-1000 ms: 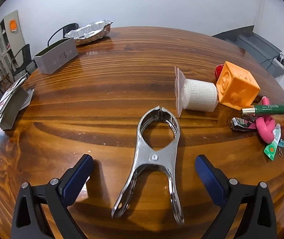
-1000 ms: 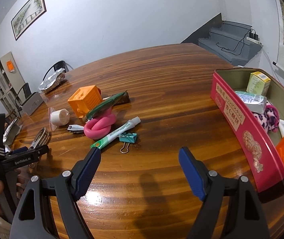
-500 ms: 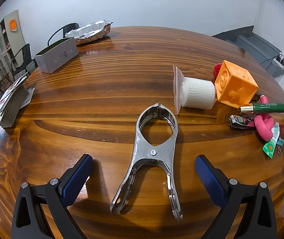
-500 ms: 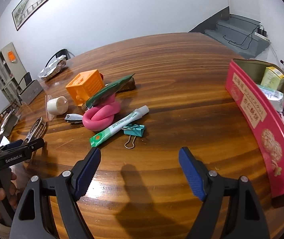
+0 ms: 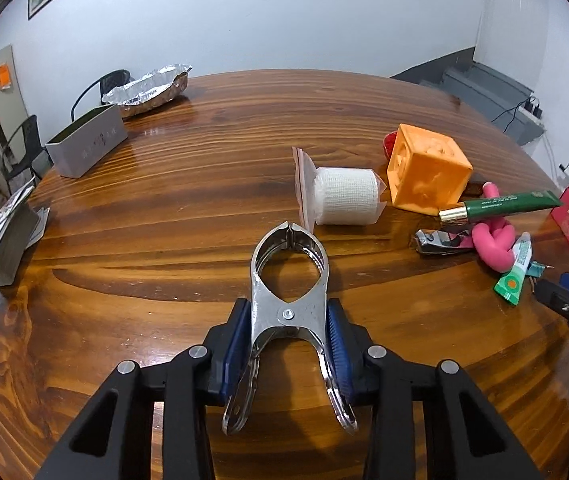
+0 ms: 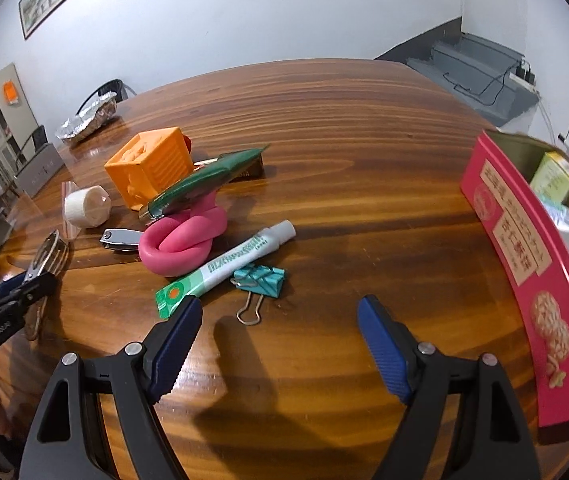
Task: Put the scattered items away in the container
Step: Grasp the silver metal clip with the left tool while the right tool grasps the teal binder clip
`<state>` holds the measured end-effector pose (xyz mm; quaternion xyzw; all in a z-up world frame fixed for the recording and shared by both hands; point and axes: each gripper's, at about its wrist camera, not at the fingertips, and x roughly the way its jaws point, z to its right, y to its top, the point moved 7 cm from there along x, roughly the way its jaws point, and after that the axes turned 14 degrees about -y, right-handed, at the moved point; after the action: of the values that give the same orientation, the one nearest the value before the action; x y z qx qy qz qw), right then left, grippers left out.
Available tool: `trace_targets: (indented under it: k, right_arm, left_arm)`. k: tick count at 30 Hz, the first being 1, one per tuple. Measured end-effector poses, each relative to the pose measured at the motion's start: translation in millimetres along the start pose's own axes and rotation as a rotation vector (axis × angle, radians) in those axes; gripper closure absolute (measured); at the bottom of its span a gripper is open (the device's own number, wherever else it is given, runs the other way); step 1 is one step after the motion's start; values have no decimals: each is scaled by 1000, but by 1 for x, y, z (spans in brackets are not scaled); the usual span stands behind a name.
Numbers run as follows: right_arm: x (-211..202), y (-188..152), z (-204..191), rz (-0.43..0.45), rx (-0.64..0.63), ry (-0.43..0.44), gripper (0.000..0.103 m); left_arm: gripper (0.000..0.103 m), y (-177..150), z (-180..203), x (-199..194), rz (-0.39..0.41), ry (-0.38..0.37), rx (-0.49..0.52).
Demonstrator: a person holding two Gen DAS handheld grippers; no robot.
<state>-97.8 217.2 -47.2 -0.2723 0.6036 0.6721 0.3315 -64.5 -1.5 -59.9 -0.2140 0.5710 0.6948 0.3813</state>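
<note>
- The left gripper (image 5: 289, 340) sits low in the middle of the left wrist frame, its jaws closing around a metal spring clamp (image 5: 289, 300) that lies flat on the wooden table (image 5: 164, 220); both blue pads press on the clamp's sides near its pivot.
- The clamp's toothed mouth points up the frame toward a roll of gauze in a clear bag (image 5: 342, 196); its two handles splay back under the gripper.
- Right of the gauze stands an orange cube (image 5: 428, 176), with a green tube (image 5: 504, 204) leaning across a pink rubbery coil (image 5: 492, 244) and nail clippers (image 5: 440, 242) beside it.
- The right gripper (image 6: 278, 340) hangs at the bottom of the right wrist frame, jaws wide apart and holding nothing.
- Just above its left finger lie a white-and-green tube (image 6: 228, 266) and a teal binder clip (image 6: 260, 280), touching one another.
- The red biscuit tin (image 6: 524, 264) stands at the right edge of that frame, already holding a few small packets.
- A foil tray (image 5: 148, 88) and a grey box (image 5: 88, 146) sit at the upper left, well apart from the clutter.
</note>
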Motion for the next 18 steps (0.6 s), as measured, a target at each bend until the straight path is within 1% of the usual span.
trace_targets:
  k: [2, 4, 5, 6, 8, 9, 16, 18]
  right_arm:
    - [1, 2, -3, 7, -16, -13, 20]
    - [3, 4, -4, 5, -28, -25, 26]
    - [6, 4, -4, -1, -33, -34, 33]
    - [7, 5, -3, -4, -32, -41, 37]
    - [8, 7, 0, -2, -31, -61, 45]
    - [9, 7, 1, -2, -32, -69, 47]
    - [13, 12, -2, -1, -44, -83, 47]
    - [15, 14, -5, 0, -52, -82, 46]
  left_arm:
    - [64, -1, 3, -3, 12, -5, 5]
    - [64, -1, 8, -7, 28, -7, 15]
    - [65, 0, 10, -9, 36, -15, 18]
    - [65, 1, 12, -11, 44, -20, 22]
    - [65, 3, 16, -17, 66, -32, 26]
    - [65, 4, 17, -19, 72, -36, 26]
    - [65, 1, 26, -18, 64, -55, 39]
    - [65, 1, 28, -17, 61, -58, 47]
